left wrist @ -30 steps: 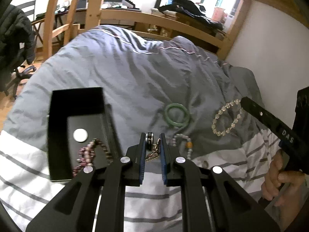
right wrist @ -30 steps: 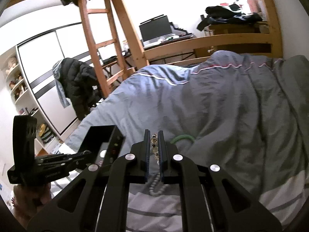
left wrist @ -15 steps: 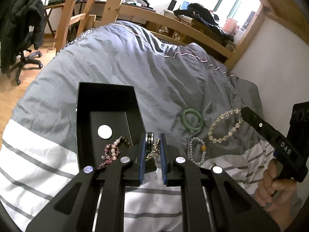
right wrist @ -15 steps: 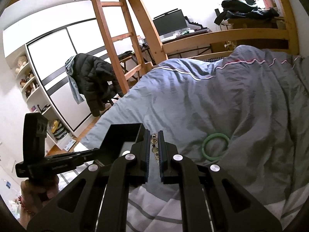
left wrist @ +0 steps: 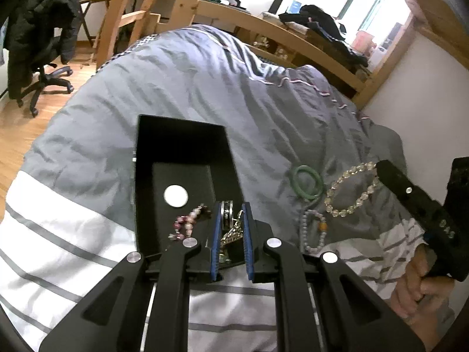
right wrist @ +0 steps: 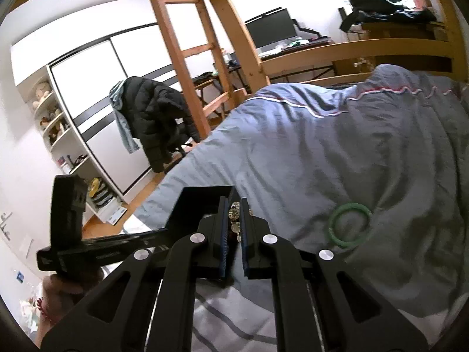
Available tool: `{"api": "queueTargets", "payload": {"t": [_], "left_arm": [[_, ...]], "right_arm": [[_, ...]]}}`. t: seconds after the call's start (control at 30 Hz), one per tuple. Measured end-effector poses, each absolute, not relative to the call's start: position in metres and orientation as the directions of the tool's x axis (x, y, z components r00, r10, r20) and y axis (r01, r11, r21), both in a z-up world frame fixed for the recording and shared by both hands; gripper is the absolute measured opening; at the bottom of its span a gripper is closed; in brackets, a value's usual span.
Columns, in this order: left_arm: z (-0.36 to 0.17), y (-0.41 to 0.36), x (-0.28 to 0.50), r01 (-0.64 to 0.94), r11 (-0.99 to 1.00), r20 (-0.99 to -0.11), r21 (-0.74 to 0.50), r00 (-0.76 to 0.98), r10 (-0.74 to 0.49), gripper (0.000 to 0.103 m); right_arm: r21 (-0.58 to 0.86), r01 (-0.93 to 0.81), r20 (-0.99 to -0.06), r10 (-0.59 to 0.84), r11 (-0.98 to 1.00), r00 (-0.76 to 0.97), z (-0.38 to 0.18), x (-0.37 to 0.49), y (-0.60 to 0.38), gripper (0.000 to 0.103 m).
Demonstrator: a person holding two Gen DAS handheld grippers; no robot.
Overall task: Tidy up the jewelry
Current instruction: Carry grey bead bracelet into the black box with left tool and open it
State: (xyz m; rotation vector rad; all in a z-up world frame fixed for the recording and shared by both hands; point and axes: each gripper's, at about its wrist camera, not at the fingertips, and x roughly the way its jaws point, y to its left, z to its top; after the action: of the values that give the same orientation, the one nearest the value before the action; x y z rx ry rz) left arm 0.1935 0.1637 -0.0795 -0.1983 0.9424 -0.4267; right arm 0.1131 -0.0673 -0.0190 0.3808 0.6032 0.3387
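Nearest in the left wrist view, the left claw [left wrist: 230, 223] is pinched narrow on a tangle of jewelry: a silver ring [left wrist: 226, 214] stands on edge between the blue pads, with a pale chain [left wrist: 231, 236] bunched below it. The claw's tips sit over the near right corner of the black box [left wrist: 181, 143], which lies open on the bed [left wrist: 234, 88] with its long axis running away from the claw. So the box is straight ahead and just below; judging from that, what is left is to carry the load a little further over the rim and let go.

On the box floor, just left of the tips, lies a pink bead bracelet [left wrist: 187, 223], and beyond it a white round disc [left wrist: 176, 195].

The right claw [right wrist: 233, 220] is closed tight on a string of clear beads [right wrist: 234, 217] that hangs between its pads. In its own view the box [right wrist: 199, 202] is right behind the tips, a little to the left, with the left claw's body crossing in front of it. Both hands are close to the box; I cannot tell which is nearer.

To the right of the box, on the quilt, three pieces are loose: a pale bead bracelet with an orange bead [left wrist: 313, 228] closest, a clear crystal bracelet [left wrist: 348, 189] partly under the right claw's finger, and a green bangle [left wrist: 307, 182] between them and the box. Further off are the wooden bed frame [left wrist: 293, 38] and a desk.
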Motion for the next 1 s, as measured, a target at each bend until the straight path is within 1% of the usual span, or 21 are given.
{"api": "queueTargets", "payload": {"t": [0.33,0.63,0.73,0.77,0.8,0.83,0.87,0.9,0.93,0.97,1.0], "left_arm": [[-0.094,0.185,0.219,0.216,0.908,-0.763,-0.359,0.493,-0.419,0.013],[-0.096,0.197,0.223,0.193,0.912,-0.765,-0.363,0.497,-0.41,0.013],[-0.093,0.202,0.222,0.175,0.92,-0.763,-0.35,0.516,-0.389,0.014],[-0.092,0.204,0.222,0.169,0.922,-0.762,-0.348,0.521,-0.383,0.02],[-0.091,0.206,0.221,0.156,0.926,-0.761,-0.344,0.532,-0.372,0.032],[-0.09,0.208,0.22,0.144,0.93,-0.761,-0.337,0.54,-0.359,0.038],[-0.089,0.211,0.219,0.13,0.936,-0.759,-0.326,0.555,-0.341,0.051],[-0.087,0.214,0.219,0.12,0.939,-0.753,-0.323,0.568,-0.332,0.061],[-0.085,0.215,0.218,0.116,0.938,-0.749,-0.325,0.575,-0.331,0.064],[-0.084,0.216,0.218,0.113,0.938,-0.745,-0.327,0.58,-0.329,0.065],[-0.083,0.217,0.218,0.11,0.939,-0.743,-0.326,0.584,-0.326,0.067]], "right_arm": [[0.511,-0.253,-0.473,0.515,0.821,0.715,-0.026,0.141,-0.03,0.009],[0.541,-0.277,-0.479,0.562,0.794,0.674,-0.035,0.152,-0.004,0.009],[0.546,-0.281,-0.488,0.572,0.789,0.659,-0.038,0.155,0.002,0.009],[0.546,-0.281,-0.494,0.575,0.789,0.652,-0.039,0.156,0.005,0.009],[0.55,-0.284,-0.5,0.582,0.786,0.641,-0.041,0.157,0.007,0.01],[0.554,-0.283,-0.503,0.586,0.783,0.636,-0.043,0.157,0.007,0.01],[0.555,-0.282,-0.509,0.588,0.783,0.629,-0.045,0.158,0.009,0.01],[0.55,-0.276,-0.524,0.583,0.788,0.621,-0.046,0.158,0.011,0.014],[0.543,-0.272,-0.531,0.575,0.795,0.622,-0.047,0.158,0.011,0.017],[0.537,-0.271,-0.531,0.57,0.799,0.627,-0.047,0.157,0.011,0.028],[0.536,-0.269,-0.529,0.566,0.8,0.632,-0.046,0.157,0.01,0.043]]}}
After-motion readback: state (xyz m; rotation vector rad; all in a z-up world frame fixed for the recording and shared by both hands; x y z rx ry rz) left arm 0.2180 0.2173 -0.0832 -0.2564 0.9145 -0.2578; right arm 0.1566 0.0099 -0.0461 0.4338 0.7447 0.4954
